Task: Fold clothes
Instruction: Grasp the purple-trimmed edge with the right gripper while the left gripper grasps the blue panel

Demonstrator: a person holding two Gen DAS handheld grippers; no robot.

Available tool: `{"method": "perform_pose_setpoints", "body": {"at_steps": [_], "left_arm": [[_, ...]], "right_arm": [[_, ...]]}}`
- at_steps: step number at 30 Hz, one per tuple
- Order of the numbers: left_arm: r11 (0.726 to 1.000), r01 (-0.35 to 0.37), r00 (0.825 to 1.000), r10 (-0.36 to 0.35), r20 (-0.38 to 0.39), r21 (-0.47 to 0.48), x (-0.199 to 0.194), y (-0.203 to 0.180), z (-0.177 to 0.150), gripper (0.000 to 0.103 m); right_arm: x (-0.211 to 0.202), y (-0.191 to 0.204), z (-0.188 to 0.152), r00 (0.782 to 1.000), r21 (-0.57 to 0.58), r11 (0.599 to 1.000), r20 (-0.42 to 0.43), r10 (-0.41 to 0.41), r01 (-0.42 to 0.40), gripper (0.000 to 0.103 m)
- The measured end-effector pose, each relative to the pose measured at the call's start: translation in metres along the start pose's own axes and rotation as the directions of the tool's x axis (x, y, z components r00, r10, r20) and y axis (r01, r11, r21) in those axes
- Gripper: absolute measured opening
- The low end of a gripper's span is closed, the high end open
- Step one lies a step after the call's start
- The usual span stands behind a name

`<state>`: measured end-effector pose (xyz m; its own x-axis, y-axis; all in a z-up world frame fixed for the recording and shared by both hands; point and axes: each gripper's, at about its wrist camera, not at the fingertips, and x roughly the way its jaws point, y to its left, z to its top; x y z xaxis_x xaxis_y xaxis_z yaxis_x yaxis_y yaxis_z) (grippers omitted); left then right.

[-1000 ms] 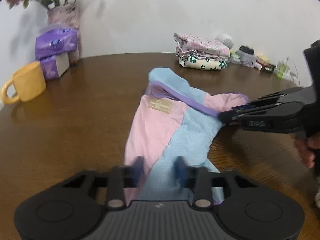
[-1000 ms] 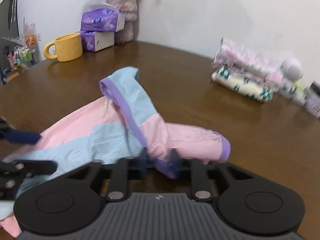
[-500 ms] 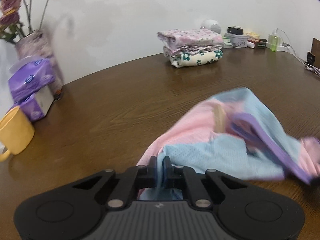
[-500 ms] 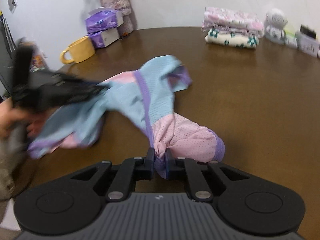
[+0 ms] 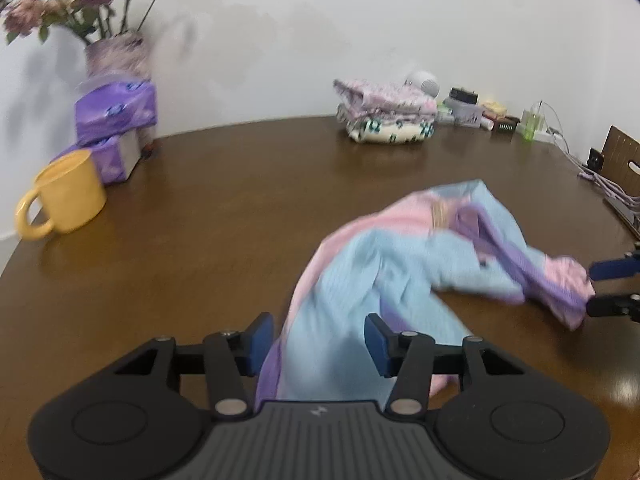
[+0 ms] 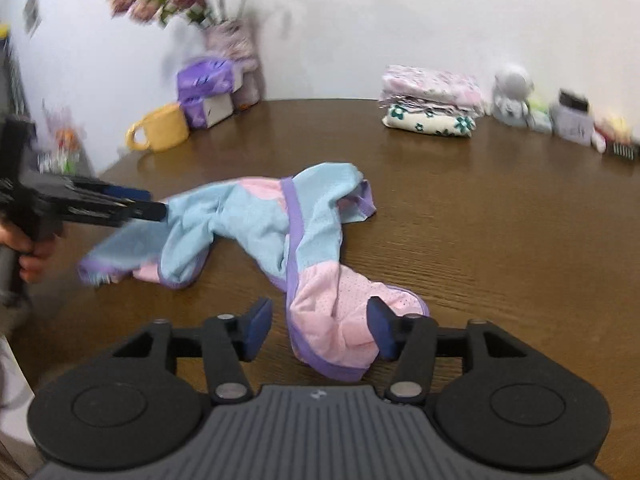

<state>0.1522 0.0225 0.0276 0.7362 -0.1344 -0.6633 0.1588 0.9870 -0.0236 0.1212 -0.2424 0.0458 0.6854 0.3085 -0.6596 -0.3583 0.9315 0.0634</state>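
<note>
The garment [image 6: 280, 232], a small mesh piece in pink and light blue with purple trim, lies crumpled on the brown wooden table [image 6: 500, 216], strung out between our two grippers; it is unfolded, twisted along its middle, with one blue flap bunched up towards the far side.

Our right gripper [image 6: 316, 326] is released, its blue-padded fingers [image 6: 380, 326] spread wide; the pink end of the garment lies between them, against or just beside the right pad and clear of the left one; nothing is pinched. Our left gripper [image 5: 320, 344] is likewise released, jaws apart, with the blue and purple end of the cloth lying loose in the gap between the pads; whether the fabric touches either pad we cannot tell, since the picture is blurred there. In the right wrist view the left gripper shows at the left edge, held by a hand [image 6: 28, 250], its tips at the blue end of the garment; in the left wrist view the right gripper's tips show at the far right, at the pink and purple end.

Farther out, near the wall, a stack of folded clothes [image 6: 432, 100] sits on the table, floral white piece at the bottom and pink prints above; beside it stand a small white figure [image 6: 512, 94] and a row of small containers, too blurred to name. Towards the left sit a yellow mug [image 6: 160, 132], two purple tissue packs [image 6: 206, 92] stacked one on the other, and a vase of dried flowers [image 6: 232, 40] behind them.
</note>
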Motion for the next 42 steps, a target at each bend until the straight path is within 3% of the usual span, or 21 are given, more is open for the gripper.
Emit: {"method": "perform_pose_setpoints", "body": {"at_steps": [4, 8, 10, 12, 13, 15, 21, 23, 26, 29, 33, 37, 39, 40, 41, 42], "left_arm": [[0.999, 0.034, 0.999, -0.034, -0.015, 0.008, -0.012, -0.002, -0.015, 0.054], [0.997, 0.017, 0.999, -0.015, -0.032, 0.074, -0.010, -0.018, -0.026, 0.055], [0.995, 0.004, 0.999, 0.000, -0.039, 0.099, -0.006, -0.023, -0.029, 0.053], [0.994, -0.002, 0.999, 0.006, -0.038, 0.107, -0.004, -0.024, -0.031, 0.030], [0.994, 0.002, 0.999, 0.002, -0.039, 0.110, -0.004, -0.024, -0.032, 0.011], [0.993, -0.008, 1.000, 0.010, -0.018, 0.116, -0.008, -0.023, -0.033, 0.004], [0.986, -0.080, 0.994, 0.067, 0.089, 0.143, -0.045, -0.013, -0.033, 0.002], [0.983, -0.119, 0.984, 0.099, 0.145, 0.140, -0.061, -0.006, -0.020, 0.002], [0.975, -0.178, 0.963, 0.145, 0.228, 0.132, -0.085, 0.004, -0.001, 0.002], [0.973, -0.205, 0.959, 0.177, 0.220, 0.110, -0.065, 0.013, 0.021, 0.002], [0.967, -0.240, 0.953, 0.220, 0.207, 0.080, -0.039, 0.025, 0.051, 0.002], [0.974, -0.217, 0.971, 0.210, 0.112, 0.060, 0.012, 0.030, 0.051, 0.002], [0.979, -0.202, 0.977, 0.198, 0.078, 0.040, 0.032, 0.033, 0.050, 0.003], [0.980, -0.198, 0.979, 0.196, 0.063, 0.030, 0.040, 0.034, 0.049, 0.008], [0.981, -0.193, 0.980, 0.193, 0.043, 0.016, 0.046, 0.036, 0.049, 0.014], [0.981, -0.196, 0.980, 0.196, 0.023, -0.002, 0.049, 0.037, 0.048, 0.021]], "right_arm": [[0.015, 0.017, -0.005, 0.999, -0.092, 0.995, -0.036, -0.028, 0.025, 0.055], [0.025, 0.025, -0.008, 0.997, -0.139, 0.989, -0.040, -0.066, 0.060, 0.055], [0.029, 0.024, -0.007, 0.995, -0.133, 0.988, -0.051, -0.084, 0.077, 0.049], [0.031, 0.020, -0.006, 0.995, -0.114, 0.991, -0.063, -0.083, 0.076, 0.019], [0.031, 0.017, -0.006, 0.995, -0.094, 0.993, -0.065, -0.078, 0.071, 0.014], [0.026, 0.010, -0.004, 0.996, -0.046, 0.997, -0.063, -0.058, 0.055, 0.006], [-0.017, -0.003, 0.008, 0.999, 0.069, 0.997, 0.024, 0.026, -0.027, 0.005], [-0.036, -0.008, 0.016, 0.997, 0.096, 0.994, 0.072, 0.042, -0.049, 0.005], [-0.068, -0.019, 0.034, 0.985, 0.126, 0.990, 0.164, 0.047, -0.069, 0.005], [-0.077, -0.045, 0.052, 0.977, 0.192, 0.981, 0.212, -0.011, -0.031, 0.005], [-0.047, -0.091, 0.062, 0.984, 0.330, 0.943, 0.147, -0.105, 0.051, 0.005], [0.002, -0.121, 0.050, 0.992, 0.415, 0.904, 0.020, -0.121, 0.102, 0.005], [0.019, -0.127, 0.044, 0.993, 0.441, 0.891, -0.005, -0.120, 0.110, 0.006], [0.024, -0.130, 0.043, 0.992, 0.444, 0.889, -0.012, -0.122, 0.115, 0.008], [0.028, -0.132, 0.042, 0.992, 0.445, 0.887, -0.019, -0.125, 0.120, 0.014], [0.033, -0.134, 0.041, 0.991, 0.446, 0.886, -0.026, -0.128, 0.126, 0.029]]}}
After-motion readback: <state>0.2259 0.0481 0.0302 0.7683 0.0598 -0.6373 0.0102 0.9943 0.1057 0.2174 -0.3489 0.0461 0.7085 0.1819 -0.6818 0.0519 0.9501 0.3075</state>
